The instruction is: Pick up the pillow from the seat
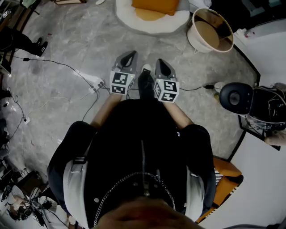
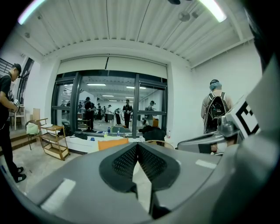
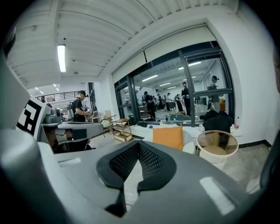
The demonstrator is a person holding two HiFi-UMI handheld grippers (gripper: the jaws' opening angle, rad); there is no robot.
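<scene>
In the head view the orange pillow [image 1: 155, 6] lies on a round white seat [image 1: 153, 23] at the top edge, far ahead of both grippers. My left gripper [image 1: 129, 55] and right gripper [image 1: 161, 63] are held side by side over the grey floor, both shut with nothing between the pads. The left gripper view shows the closed tips [image 2: 138, 147] and a strip of the pillow [image 2: 113, 143] beyond. In the right gripper view the closed tips [image 3: 139, 147] sit below and to the left of the pillow [image 3: 169, 137], which stands upright on the seat [image 3: 191, 142].
A round cream side table [image 1: 196, 39] with a glass top stands right of the seat. Cables and a power strip [image 1: 95, 83] cross the floor on the left. A black device [image 1: 237, 97] and an orange chair [image 1: 226, 178] are on the right. People stand behind the glass wall.
</scene>
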